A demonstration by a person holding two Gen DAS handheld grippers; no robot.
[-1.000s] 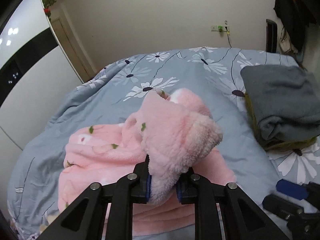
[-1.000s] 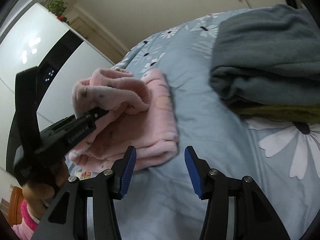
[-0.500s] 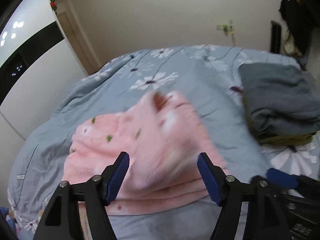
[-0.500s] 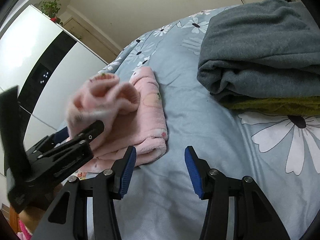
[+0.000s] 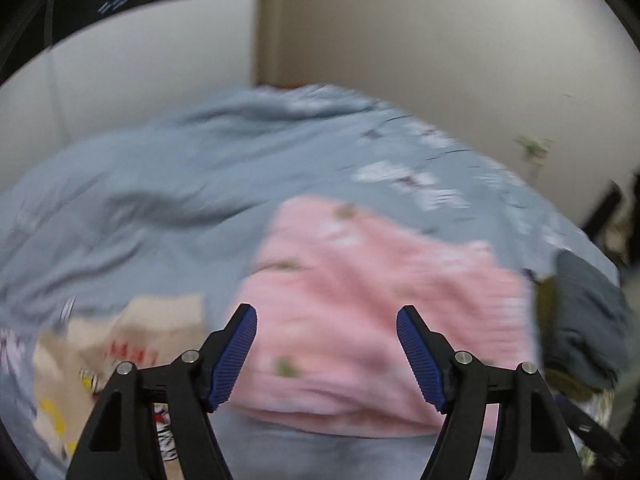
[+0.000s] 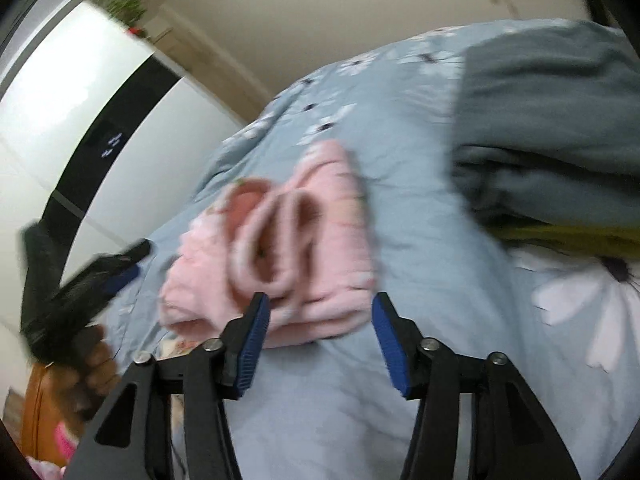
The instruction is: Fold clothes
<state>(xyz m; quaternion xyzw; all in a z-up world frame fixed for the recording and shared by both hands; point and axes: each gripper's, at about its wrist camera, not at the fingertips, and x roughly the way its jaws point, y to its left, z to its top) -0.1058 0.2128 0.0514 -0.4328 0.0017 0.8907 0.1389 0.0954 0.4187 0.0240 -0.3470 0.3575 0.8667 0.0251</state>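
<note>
The blue flowered duvet [image 6: 420, 280] is filling both views, and only the right wrist view is showing its open stretch running toward three o'clock, where a large white flower print [image 6: 580, 312] is lying flat. Only that same view is showing the white and black cabinet [image 6: 80, 128] standing at ten o'clock with a small plant [image 6: 124, 6] sitting on top. The grey folded stack [image 6: 552, 128] is sitting at two o'clock there, with an olive layer beneath it, well apart from the pink fleece garment [image 6: 288, 248], which is lying folded at centre with rolled cuffs on top. The left wrist view, heavily blurred, is showing the same pink fleece garment [image 5: 380, 312] just ahead of the fingers and, alone, a beige printed item [image 5: 132, 344] lying at eight o'clock beside it. The left gripper [image 5: 326, 356] is standing wide apart with nothing between its blue pads; in the right wrist view it is appearing as a dark blur at nine o'clock, in a hand [image 6: 94, 364]. The right gripper [image 6: 320, 344] is opening, its jaws empty, hanging just short of the garment's near edge.
</note>
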